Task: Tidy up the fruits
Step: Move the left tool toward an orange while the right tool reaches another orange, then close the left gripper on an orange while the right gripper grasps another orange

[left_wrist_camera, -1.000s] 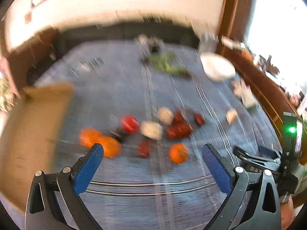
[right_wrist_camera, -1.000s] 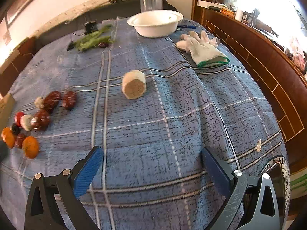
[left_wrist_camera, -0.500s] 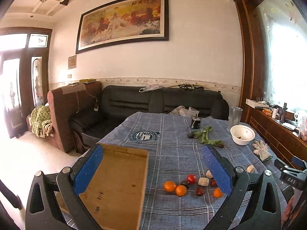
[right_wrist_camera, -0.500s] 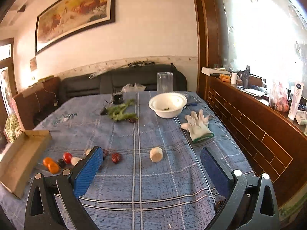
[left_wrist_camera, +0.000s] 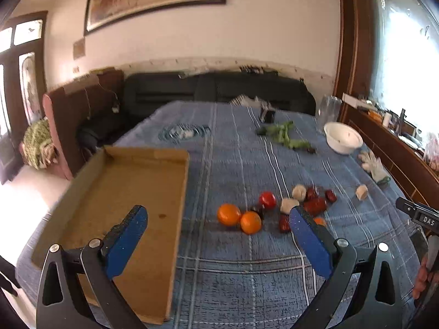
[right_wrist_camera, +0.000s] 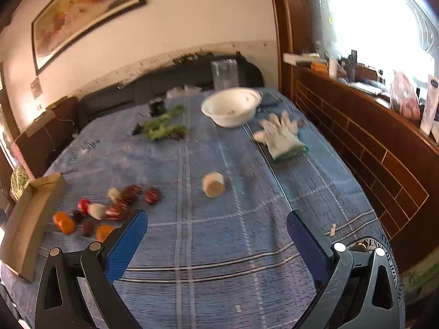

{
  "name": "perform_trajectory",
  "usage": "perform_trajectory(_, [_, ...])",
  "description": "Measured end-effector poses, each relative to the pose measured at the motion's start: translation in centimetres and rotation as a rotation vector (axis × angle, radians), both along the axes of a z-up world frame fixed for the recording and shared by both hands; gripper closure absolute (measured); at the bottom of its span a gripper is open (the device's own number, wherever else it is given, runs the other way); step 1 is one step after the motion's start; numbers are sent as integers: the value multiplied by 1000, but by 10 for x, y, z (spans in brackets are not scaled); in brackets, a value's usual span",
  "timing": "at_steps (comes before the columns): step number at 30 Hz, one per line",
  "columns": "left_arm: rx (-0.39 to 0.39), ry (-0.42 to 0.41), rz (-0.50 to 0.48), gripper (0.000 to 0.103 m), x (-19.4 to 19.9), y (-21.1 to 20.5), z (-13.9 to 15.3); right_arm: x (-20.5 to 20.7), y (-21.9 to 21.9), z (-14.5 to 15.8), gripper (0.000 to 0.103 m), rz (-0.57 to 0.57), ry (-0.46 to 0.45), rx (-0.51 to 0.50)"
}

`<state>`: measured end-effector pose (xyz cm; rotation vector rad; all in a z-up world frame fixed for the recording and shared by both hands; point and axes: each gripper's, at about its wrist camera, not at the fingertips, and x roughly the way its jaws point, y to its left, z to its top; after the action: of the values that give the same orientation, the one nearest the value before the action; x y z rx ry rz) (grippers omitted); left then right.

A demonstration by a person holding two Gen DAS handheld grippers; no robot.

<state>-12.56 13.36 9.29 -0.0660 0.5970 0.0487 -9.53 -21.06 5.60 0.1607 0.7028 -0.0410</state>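
Observation:
A cluster of small fruits lies on the blue checked tablecloth: two oranges (left_wrist_camera: 229, 214) side by side, a red tomato (left_wrist_camera: 267, 199), dark red dates (left_wrist_camera: 315, 204), pale pieces (left_wrist_camera: 288, 204) and a third orange (left_wrist_camera: 319, 221) partly behind my left finger. The cluster also shows in the right wrist view (right_wrist_camera: 118, 209). A pale cut piece (right_wrist_camera: 213, 184) lies apart mid-table. An empty cardboard tray (left_wrist_camera: 118, 192) lies left of the fruits. My left gripper (left_wrist_camera: 216, 233) is open and empty above the near table. My right gripper (right_wrist_camera: 215, 235) is open and empty, right of the fruits.
A white bowl (right_wrist_camera: 231, 107), a clear glass (right_wrist_camera: 224, 72), green vegetables (right_wrist_camera: 162, 127) and a white glove (right_wrist_camera: 282, 137) lie at the far side. A dark sofa (left_wrist_camera: 214, 87) stands behind the table. A wooden ledge (right_wrist_camera: 370, 126) runs along the right.
Both cameras tilted up to the room and came back down toward the table. Both grippers stayed open and empty. The fruits have not moved.

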Motion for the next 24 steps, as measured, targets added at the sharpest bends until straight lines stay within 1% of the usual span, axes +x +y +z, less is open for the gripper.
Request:
perform_trajectory(2, [-27, 39, -17, 0, 10, -1, -10, 7, 1, -10, 1, 32, 40, 17])
perform_trajectory(4, [-65, 73, -41, 2, 19, -2, -18, 10, 12, -17, 3, 96, 63, 38])
perform_trajectory(5, [-81, 81, -53, 8, 22, -3, -21, 11, 18, -19, 5, 124, 69, 40])
perform_trajectory(6, [-93, 87, -65, 14, 24, -3, -23, 15, 30, -22, 6, 177, 79, 44])
perform_trajectory(7, [-102, 97, -80, 26, 27, -4, -25, 16, 38, -23, 10, 210, 86, 50])
perform_trajectory(8, [-105, 110, -93, 37, 31, -5, -28, 19, 49, -25, 16, 254, 98, 64])
perform_trajectory(10, [-109, 147, -113, 47, 37, -6, -36, 28, 70, -28, 25, 332, 129, 98])
perform_trajectory(12, [-116, 169, -118, 47, 42, -5, -41, 39, 91, -33, 29, 398, 158, 134])
perform_trajectory(14, [-119, 186, -120, 47, 48, -5, -46, 45, 107, -38, 37, 445, 174, 149])
perform_trajectory(16, [-121, 197, -127, 49, 55, -5, -49, 50, 122, -43, 39, 467, 180, 124])
perform_trajectory(18, [-122, 210, -137, 56, 60, -6, -52, 56, 135, -49, 45, 485, 190, 95])
perform_trajectory(19, [-127, 220, -146, 64, 63, -7, -55, 58, 139, -52, 52, 493, 199, 96])
perform_trajectory(20, [-132, 232, -153, 69, 67, -8, -58, 61, 143, -56, 54, 501, 212, 101])
perform_trajectory(21, [-141, 246, -163, 71, 71, -9, -62, 63, 144, -58, 55, 502, 218, 103])
perform_trajectory(22, [-150, 256, -170, 76, 73, -11, -65, 65, 145, -59, 60, 500, 219, 100])
perform_trajectory(23, [-158, 264, -176, 77, 76, -11, -68, 67, 144, -59, 67, 495, 212, 92])
perform_trajectory(24, [-166, 271, -179, 77, 79, -12, -70, 68, 143, -60, 69, 499, 215, 107])
